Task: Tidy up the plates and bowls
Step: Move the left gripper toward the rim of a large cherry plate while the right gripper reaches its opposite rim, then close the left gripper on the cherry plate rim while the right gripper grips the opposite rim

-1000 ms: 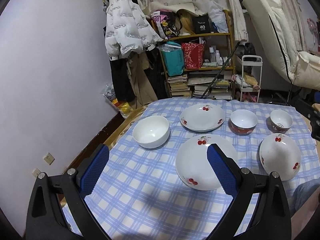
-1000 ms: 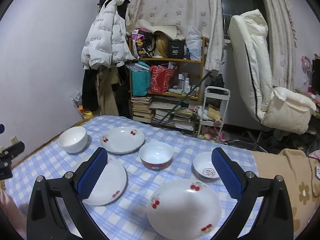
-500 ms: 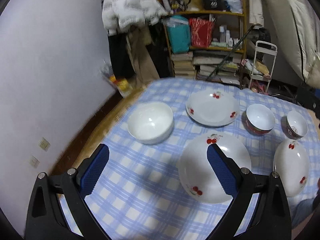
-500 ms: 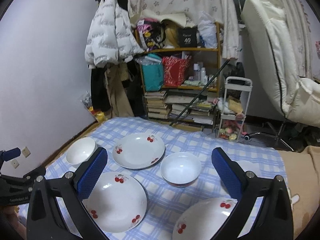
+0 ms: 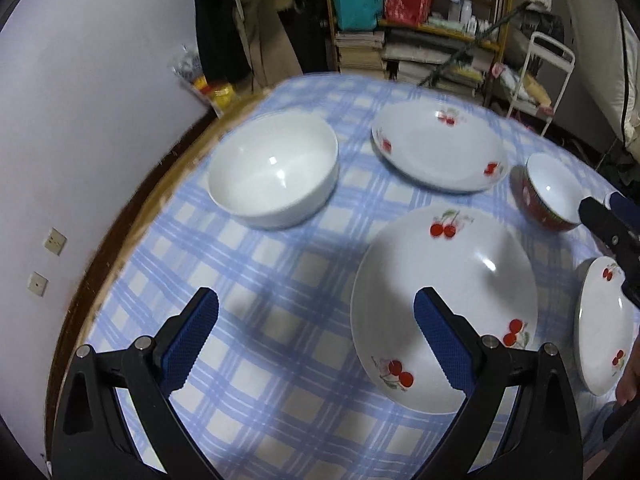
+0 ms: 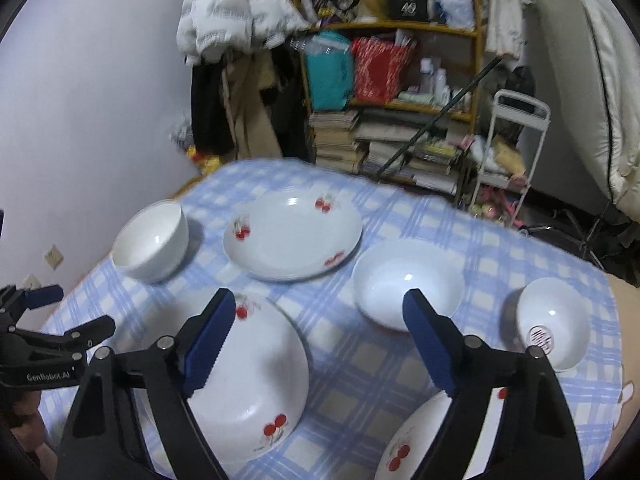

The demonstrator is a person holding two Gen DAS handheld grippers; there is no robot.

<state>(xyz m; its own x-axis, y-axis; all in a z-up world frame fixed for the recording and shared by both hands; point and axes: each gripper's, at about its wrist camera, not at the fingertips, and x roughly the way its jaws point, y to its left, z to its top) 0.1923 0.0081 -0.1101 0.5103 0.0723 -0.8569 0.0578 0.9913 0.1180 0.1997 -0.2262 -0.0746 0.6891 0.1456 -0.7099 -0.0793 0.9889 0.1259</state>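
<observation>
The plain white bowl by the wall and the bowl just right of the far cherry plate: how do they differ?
The plain white bowl is white inside and out; the red-sided bowl is white inside only. The plain white bowl looks wider and sits at the table's left edge, left of the far cherry plate; the red-sided bowl sits to that plate's right. Both stand upright, empty, on the checked tablecloth, untouched by either gripper.

Blue-white checked tablecloth (image 5: 260,280); white plates (image 5: 444,304) with red cherries; plain white bowl (image 5: 276,168); smaller bowl (image 5: 548,196) seemingly red outside.
</observation>
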